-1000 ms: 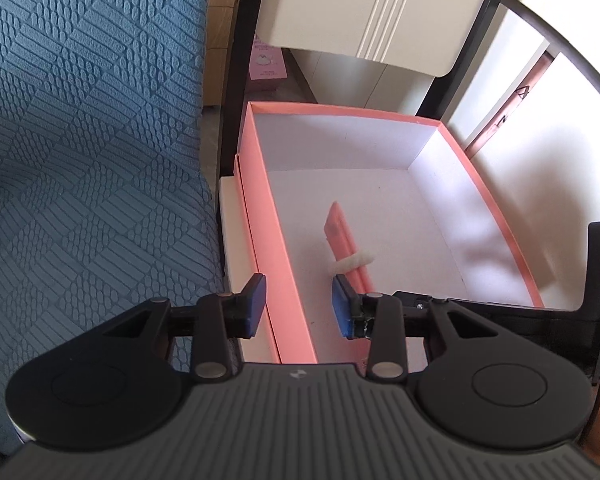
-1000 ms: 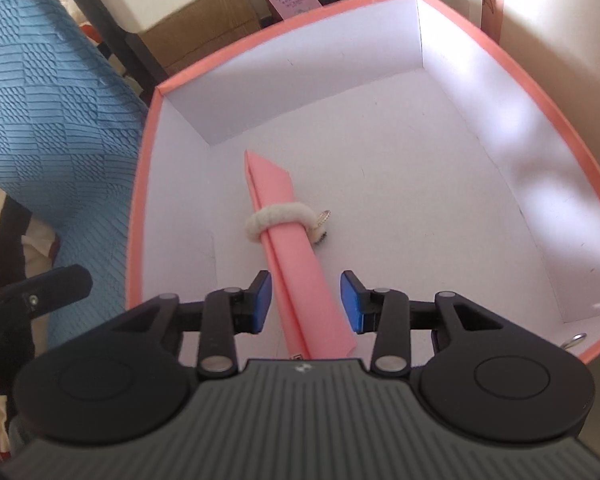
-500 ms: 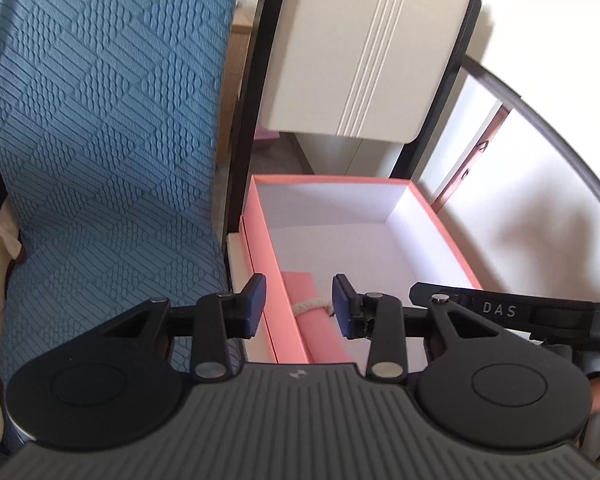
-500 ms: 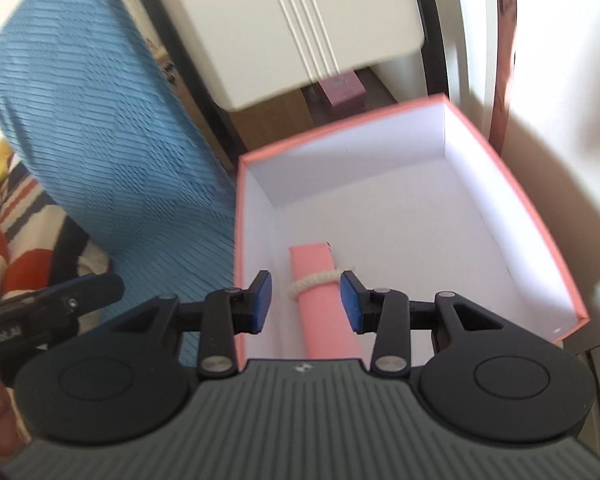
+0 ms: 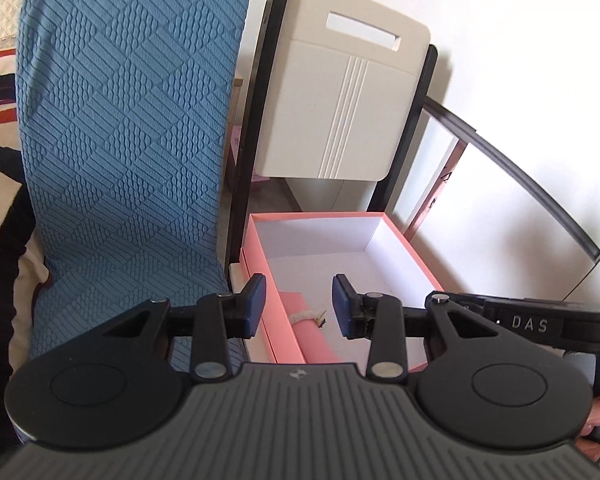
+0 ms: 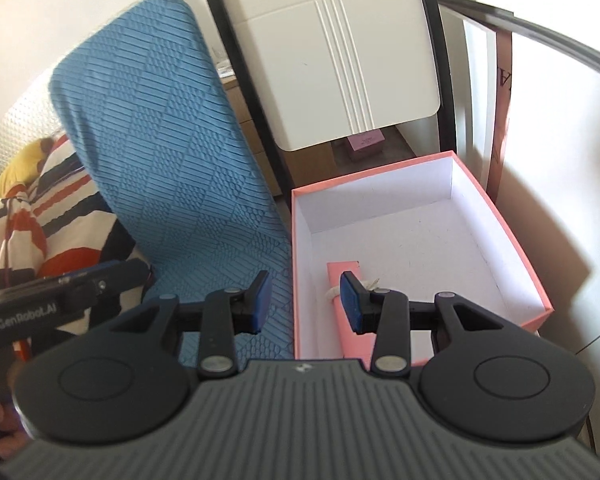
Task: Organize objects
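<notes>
A pink box [image 5: 256,276] with a white inside stands open on a chair seat; it also shows in the right wrist view [image 6: 516,240]. In it lies a flat pink packet [image 5: 316,340] with a white fuzzy band [image 5: 302,316] round it, also seen in the right wrist view [image 6: 350,332]. My left gripper [image 5: 299,306] is open and empty, raised above the box's near left wall. My right gripper [image 6: 305,302] is open and empty, above the box's left wall. The right gripper's body [image 5: 540,322] shows at the left view's right edge.
A blue textured chair back [image 5: 128,140] stands left of the box. A cream chair back [image 5: 340,100] with a black frame rises behind it. A striped blanket [image 6: 32,216] lies far left. A small pink item [image 6: 366,142] sits on the floor behind. A white wall is at right.
Both grippers have pulled back and up, away from the box. The right gripper no longer straddles the pink packet, which stays lying in the box. Both remain open.
</notes>
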Motion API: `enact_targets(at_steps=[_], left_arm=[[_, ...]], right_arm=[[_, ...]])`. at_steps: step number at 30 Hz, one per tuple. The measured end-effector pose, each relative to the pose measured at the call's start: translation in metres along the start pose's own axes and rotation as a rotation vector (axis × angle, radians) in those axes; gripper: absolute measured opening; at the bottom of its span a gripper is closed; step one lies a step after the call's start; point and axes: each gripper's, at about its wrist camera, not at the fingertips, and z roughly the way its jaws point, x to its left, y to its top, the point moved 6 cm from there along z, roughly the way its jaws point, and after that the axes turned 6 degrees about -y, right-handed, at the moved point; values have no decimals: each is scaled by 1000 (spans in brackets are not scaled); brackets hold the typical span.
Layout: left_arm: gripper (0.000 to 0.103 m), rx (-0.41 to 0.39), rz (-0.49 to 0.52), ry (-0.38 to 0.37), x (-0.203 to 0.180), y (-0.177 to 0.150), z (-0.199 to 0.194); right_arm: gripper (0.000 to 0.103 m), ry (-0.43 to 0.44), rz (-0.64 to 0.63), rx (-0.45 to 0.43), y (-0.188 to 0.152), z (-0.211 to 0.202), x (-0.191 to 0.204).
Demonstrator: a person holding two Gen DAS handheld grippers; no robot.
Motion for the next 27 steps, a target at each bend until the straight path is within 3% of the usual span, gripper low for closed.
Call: enact_targets(at_steps=[9, 27], left_arm=[[43, -28, 22, 3, -2, -19, -36], [57, -7, 10, 36, 18, -70, -49]], right_arm=[[41, -7, -37, -20, -33, -32, 18], [40, -64, -36, -23, -84, -43, 18]])
